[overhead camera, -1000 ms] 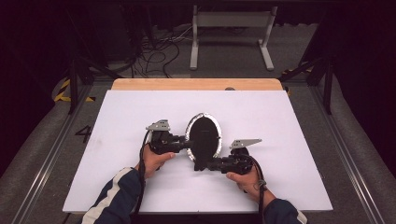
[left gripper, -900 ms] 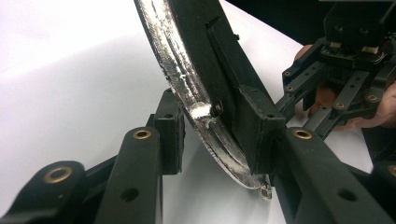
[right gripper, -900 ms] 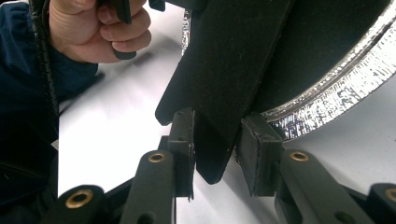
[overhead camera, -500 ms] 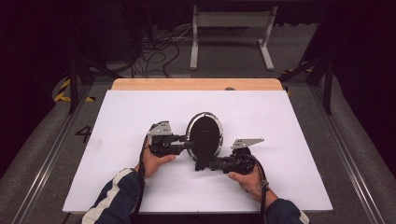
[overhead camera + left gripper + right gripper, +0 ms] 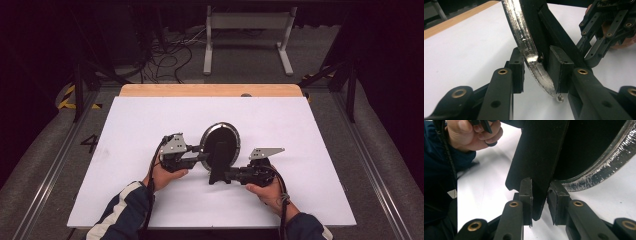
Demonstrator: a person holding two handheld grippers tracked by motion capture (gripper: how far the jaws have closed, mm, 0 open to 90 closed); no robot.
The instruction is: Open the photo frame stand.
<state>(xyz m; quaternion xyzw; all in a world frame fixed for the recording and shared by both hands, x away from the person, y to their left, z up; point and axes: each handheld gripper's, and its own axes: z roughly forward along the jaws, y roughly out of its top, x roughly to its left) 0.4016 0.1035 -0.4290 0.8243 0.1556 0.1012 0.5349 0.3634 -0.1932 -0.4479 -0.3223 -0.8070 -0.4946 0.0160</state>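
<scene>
An oval frame (image 5: 220,141) with a worn silver rim (image 5: 524,37) and a black back stands upright at the middle of the white table (image 5: 300,130). My left gripper (image 5: 204,155) comes in from the left, shut on the rim's lower edge (image 5: 536,67). My right gripper (image 5: 226,176) reaches from the right, shut on the black stand leg (image 5: 539,157) behind the frame, jaws either side (image 5: 540,195). The rim (image 5: 604,165) curves off to the right there. The right gripper (image 5: 596,40) is seen beyond the frame in the left gripper view.
A wooden strip (image 5: 210,90) runs along the table's far edge. Beyond it lie cables (image 5: 170,55) and a white metal stand (image 5: 250,35) on the dark floor. The person's left hand (image 5: 474,132) sits close behind the stand leg.
The frame has tipped and turned a little, its bright face going dark. Both hands have shifted slightly right and toward the front, still holding it.
</scene>
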